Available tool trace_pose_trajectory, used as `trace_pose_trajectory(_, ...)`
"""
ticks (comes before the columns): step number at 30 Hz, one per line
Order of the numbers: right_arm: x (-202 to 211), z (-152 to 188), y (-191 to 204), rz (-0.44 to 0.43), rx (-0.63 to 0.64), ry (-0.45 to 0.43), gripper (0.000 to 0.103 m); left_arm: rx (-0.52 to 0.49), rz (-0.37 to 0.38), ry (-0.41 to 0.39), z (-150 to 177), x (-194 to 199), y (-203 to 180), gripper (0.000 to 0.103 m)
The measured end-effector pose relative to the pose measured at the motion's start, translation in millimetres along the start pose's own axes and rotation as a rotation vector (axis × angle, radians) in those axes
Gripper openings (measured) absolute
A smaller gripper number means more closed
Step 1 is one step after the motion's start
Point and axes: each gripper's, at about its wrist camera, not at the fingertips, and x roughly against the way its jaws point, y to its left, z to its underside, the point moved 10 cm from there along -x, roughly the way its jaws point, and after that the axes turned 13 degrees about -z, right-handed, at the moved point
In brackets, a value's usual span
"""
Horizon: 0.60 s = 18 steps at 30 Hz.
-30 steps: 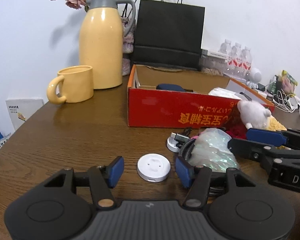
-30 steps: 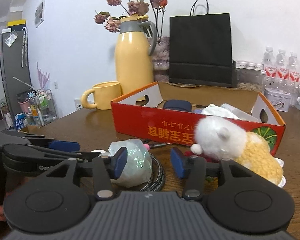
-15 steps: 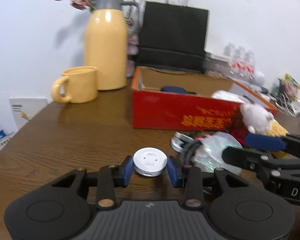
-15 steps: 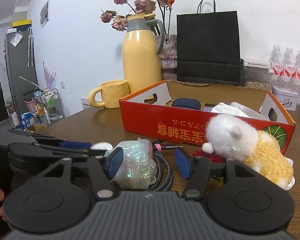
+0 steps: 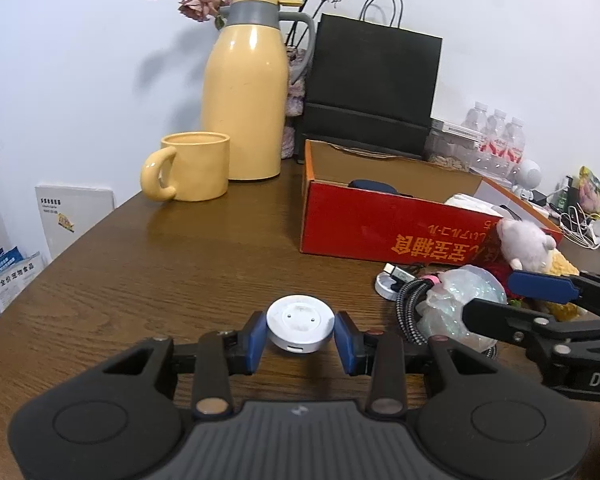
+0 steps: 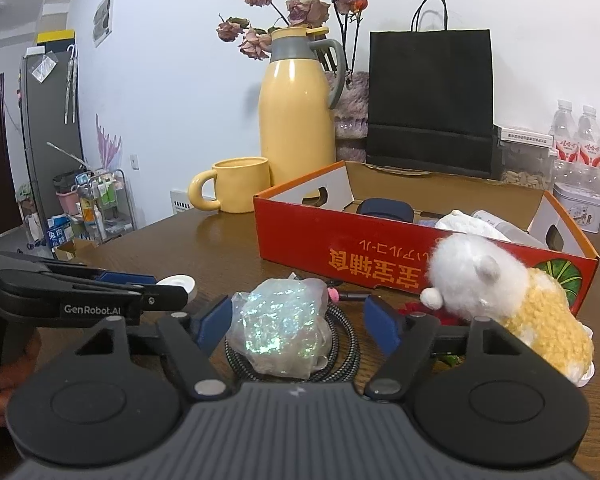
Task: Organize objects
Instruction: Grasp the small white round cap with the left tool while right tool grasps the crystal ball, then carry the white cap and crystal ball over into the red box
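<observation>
On the brown wooden table, in front of the red cardboard box, a white round disc was clamped between the blue pads of the left gripper, its jaws closed against the disc's two sides. Just to its right, the jaws of the right gripper were being opened around an iridescent wrapped bundle, which was lying on a coiled braided cable; the left pad was seen at the wrapping and the right pad stood clear of it, so the bundle was not gripped
</observation>
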Motion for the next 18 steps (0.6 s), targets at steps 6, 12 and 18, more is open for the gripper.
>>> trace_pose_trajectory(6, -14, 3, 2, 0.005, -0.022, 0.053, 0.066, 0.004, -0.003, 0.013, 1, -2, 0, 0.036)
trace_pose_trajectory(12, -14, 4, 7, -0.001, -0.005, 0.050, 0.037, 0.008, -0.003, 0.016, 2, -3, 0, 0.036)
trace_pose_trajectory(18, -8, -1, 6, 0.016, 0.009, 0.009, 0.032, 0.010, -0.004, 0.016, 1, -2, 1, 0.036)
